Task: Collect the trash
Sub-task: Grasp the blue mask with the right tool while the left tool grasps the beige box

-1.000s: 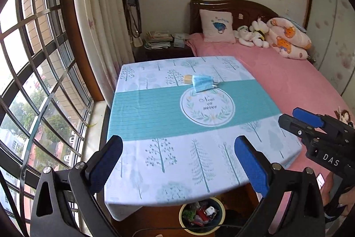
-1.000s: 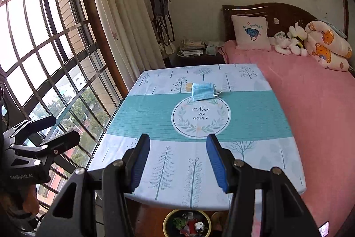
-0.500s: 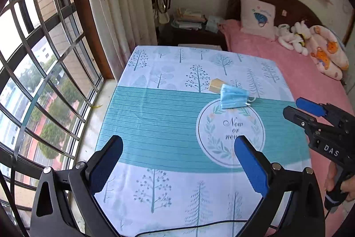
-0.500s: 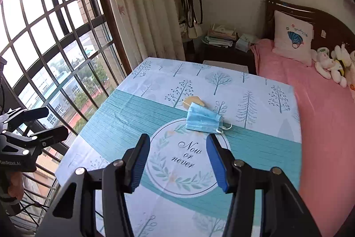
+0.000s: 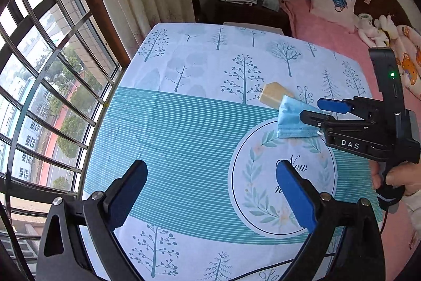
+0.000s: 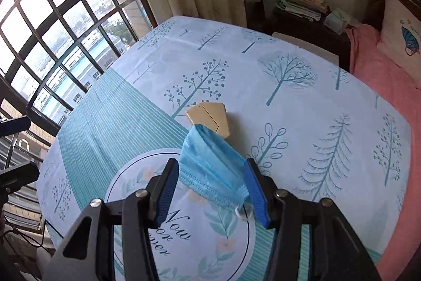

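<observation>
Beside a barred window, tree-print teal-banded cloth covers the desk [image 5: 184, 123] | pink-blanketed bed [image 5: 329, 33] along its far side | crumpled blue face mask [image 6: 210, 165] overlaps tan folded paper packet [image 6: 210, 117] mid-desk | right claw [image 6: 210, 188] closing, mask between pads (not yet pressed) | left claw [image 5: 210, 196] spread, empty.

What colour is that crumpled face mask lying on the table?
Light blue: the pleated disposable face mask shows best in the right wrist view.
</observation>
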`<state>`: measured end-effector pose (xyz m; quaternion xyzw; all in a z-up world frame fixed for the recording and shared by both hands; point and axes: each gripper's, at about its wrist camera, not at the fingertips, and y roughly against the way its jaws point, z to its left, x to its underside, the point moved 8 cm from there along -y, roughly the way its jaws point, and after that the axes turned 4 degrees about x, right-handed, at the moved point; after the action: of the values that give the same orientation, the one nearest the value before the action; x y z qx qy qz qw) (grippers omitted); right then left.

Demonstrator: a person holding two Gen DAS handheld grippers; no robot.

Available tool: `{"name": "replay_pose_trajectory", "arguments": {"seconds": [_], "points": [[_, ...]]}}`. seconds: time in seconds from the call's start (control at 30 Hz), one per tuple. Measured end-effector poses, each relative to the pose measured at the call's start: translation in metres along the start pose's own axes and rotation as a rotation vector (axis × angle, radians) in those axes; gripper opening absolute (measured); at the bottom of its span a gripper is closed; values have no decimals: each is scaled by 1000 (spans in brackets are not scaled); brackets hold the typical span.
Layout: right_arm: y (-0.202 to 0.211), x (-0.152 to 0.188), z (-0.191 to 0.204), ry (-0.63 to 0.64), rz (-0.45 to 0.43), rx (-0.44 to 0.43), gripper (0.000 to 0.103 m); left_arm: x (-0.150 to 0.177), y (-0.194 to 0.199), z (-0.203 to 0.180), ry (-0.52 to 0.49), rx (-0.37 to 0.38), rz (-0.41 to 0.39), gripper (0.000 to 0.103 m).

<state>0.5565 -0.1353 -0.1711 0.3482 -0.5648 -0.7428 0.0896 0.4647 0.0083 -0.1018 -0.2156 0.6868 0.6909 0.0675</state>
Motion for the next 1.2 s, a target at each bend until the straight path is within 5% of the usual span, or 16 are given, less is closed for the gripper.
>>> {"name": "replay_pose_trajectory", "arguments": {"seconds": [0.23,0.3,0.57,0.77,0.97,1.2], "points": [[-10,10,6,63,27,-88,7,-5,-26,-8,25,4,44,98],[-6,13,6,56,26,-123,4,-8,-30,-13,26,13,49,98],[34,8,-36,-139,-81,-189,3,-36,-52,-43,2,47,56,98],[41,8,-94,-330,-156,-115,3,-62,-81,-71,-65,71,71,98],[31,28,-126,-476,-163,-85,3,-75,-125,-97,-187,74,123,98],[20,46,-122,-502,-130,-101,3,-74,-166,-110,-279,62,181,97]]}}
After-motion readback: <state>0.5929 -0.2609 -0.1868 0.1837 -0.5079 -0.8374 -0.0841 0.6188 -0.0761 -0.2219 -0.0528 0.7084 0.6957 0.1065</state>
